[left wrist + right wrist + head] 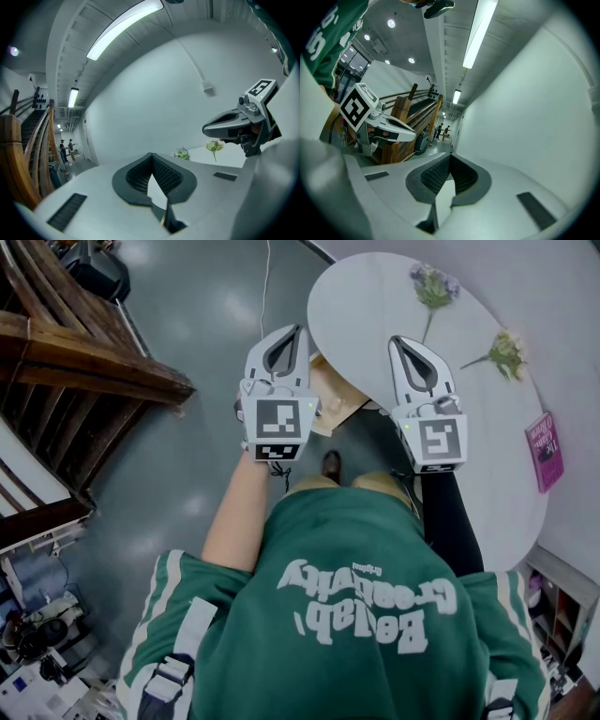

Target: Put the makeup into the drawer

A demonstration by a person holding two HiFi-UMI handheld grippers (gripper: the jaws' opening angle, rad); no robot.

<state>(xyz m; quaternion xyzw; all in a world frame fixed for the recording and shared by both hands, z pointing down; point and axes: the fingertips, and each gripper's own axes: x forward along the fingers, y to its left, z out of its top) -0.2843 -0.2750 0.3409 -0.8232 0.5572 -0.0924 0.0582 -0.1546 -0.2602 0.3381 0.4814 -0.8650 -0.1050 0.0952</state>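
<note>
No makeup and no drawer can be made out in any view. In the head view my left gripper (292, 329) and right gripper (397, 339) are held side by side in front of a green shirt, both pointing level. The left one is over the grey floor by the edge of a white oval table (366, 306); the right one is over the table top. Each has its jaws together with nothing between them. The left gripper view shows its own closed jaws (151, 154) and the right gripper (208, 127) beside it. The right gripper view shows the same (451, 157), with the left gripper (411, 136) at its side.
Two small flower sprigs (433, 285) (506, 352) and a pink book (545, 451) lie on the table. A light wooden piece (330, 395) shows under its near edge. A wooden staircase (84, 352) stands to the left. Two people (65, 147) stand far down the hall.
</note>
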